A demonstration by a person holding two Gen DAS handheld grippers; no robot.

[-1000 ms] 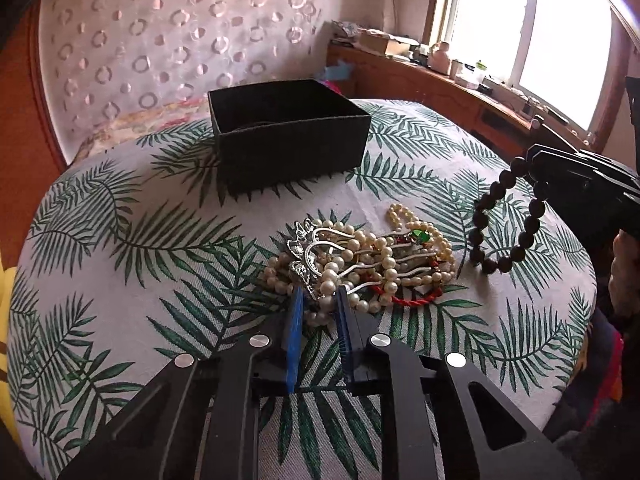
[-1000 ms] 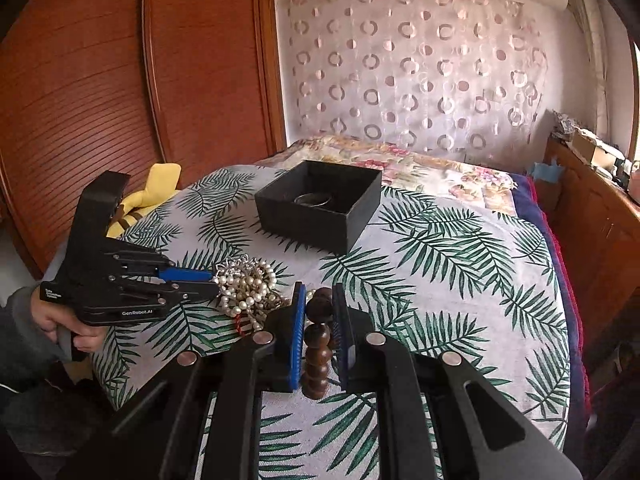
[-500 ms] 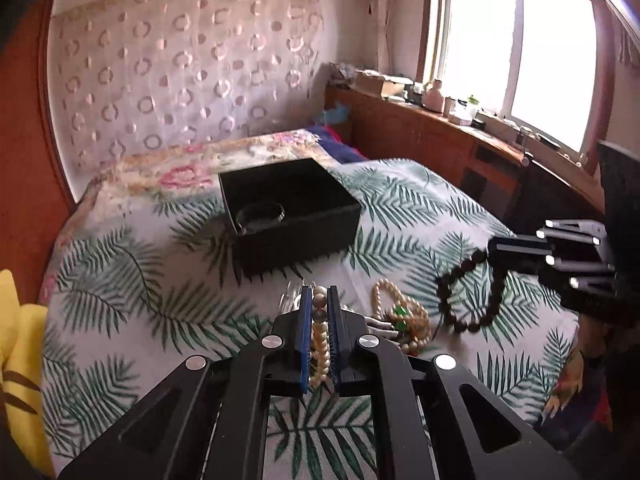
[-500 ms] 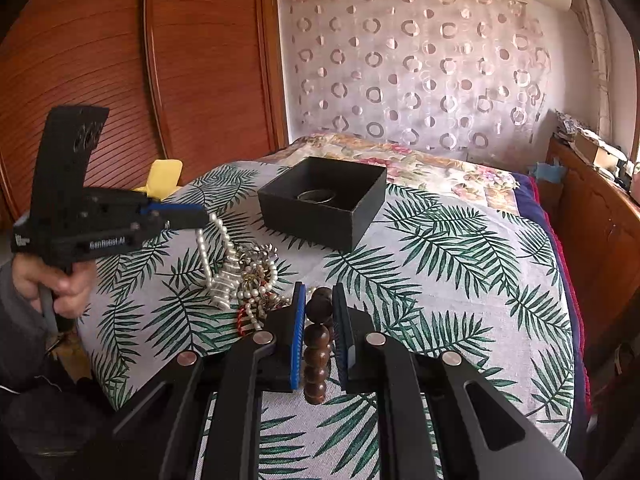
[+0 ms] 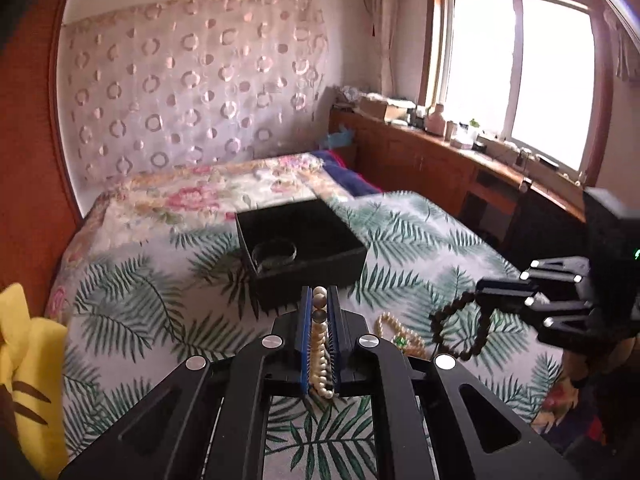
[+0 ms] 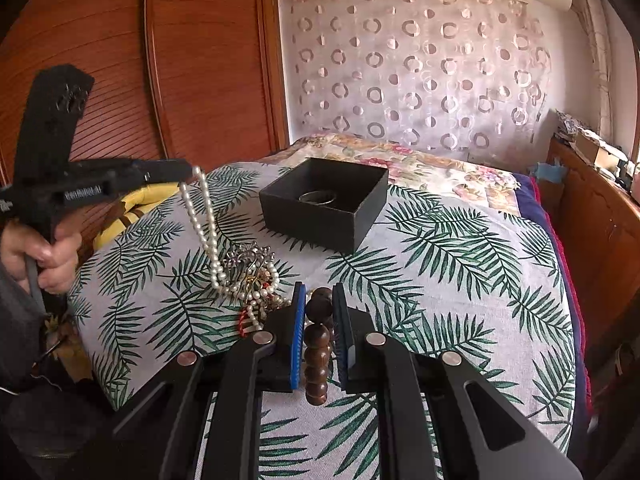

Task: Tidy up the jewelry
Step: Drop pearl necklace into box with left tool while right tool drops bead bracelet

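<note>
A left claw (image 5: 319, 312) clenched a white pearl necklace (image 6: 206, 224) between its blue-padded fingers (image 5: 305, 332), raised well above the leaf-print desk (image 6: 460, 280) so that the strand hung in a long loop down to the tangled jewelry pile (image 6: 254, 276) below. Seen from the right wrist camera, that left claw (image 6: 188, 170) was held level and pointed toward the middle of the desk, with the person's left hand (image 6: 44, 252) wrapped around its grip at the desk's near-left edge. The right claw (image 6: 319, 304) gripped a dark wooden bead bracelet (image 6: 318, 350), its beads stacked in a line between the pads; in the left wrist camera the same right claw (image 5: 480, 290) reached in level from the right edge, the bracelet (image 5: 460, 328) dangling as an open ring just above the cloth. An open black box (image 6: 326, 204) sat farther back on the desk, holding a dark bangle (image 5: 276, 254) inside. A second pearl strand with a green stone (image 5: 400, 332) lay on the cloth between the two claws. A yellow cushion (image 5: 24, 360) showed at the desk's left side.
</note>
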